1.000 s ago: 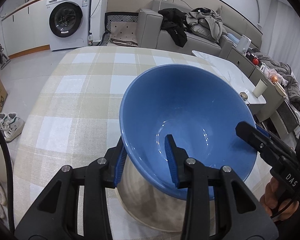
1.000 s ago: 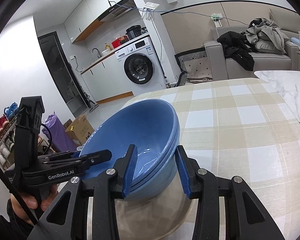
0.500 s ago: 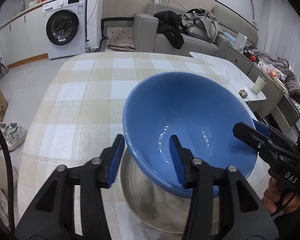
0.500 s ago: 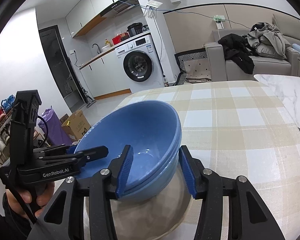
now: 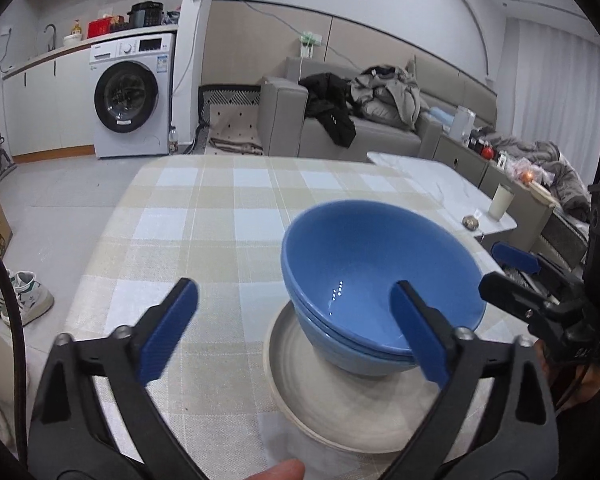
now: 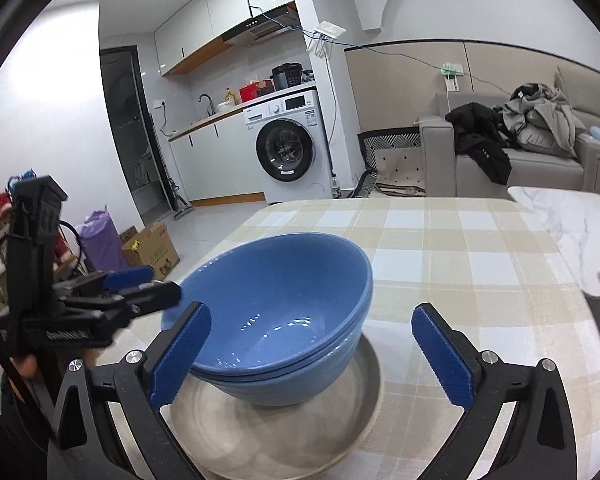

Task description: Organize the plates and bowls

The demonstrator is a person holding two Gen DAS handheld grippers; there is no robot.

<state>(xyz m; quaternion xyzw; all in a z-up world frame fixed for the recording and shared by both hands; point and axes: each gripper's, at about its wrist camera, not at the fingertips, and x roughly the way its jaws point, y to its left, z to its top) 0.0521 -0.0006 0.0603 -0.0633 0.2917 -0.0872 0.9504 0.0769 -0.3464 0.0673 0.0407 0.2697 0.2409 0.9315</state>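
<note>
1. Two blue bowls (image 5: 380, 280), one nested in the other, sit on a pale grey plate (image 5: 332, 412) just ahead of both sets of fingers, leaning a little off level.
2. Judging by the glossy glaze and its highlights, the bowls are hard ceramic: stiff, fairly heavy, slippery and likely to chip if knocked.
3. The thin rim looks like the best hold, one finger inside the wall and one outside; opposite sides would steady the stack.
4. The left gripper (image 5: 296, 332) has its fingers spread wide and holds nothing; its right finger lies in front of the bowls.
5. The right gripper (image 6: 312, 356) is likewise wide and empty, its fingers flanking the stack.
6. The plate rests on the checked cloth of the bench (image 6: 460, 264).
</note>
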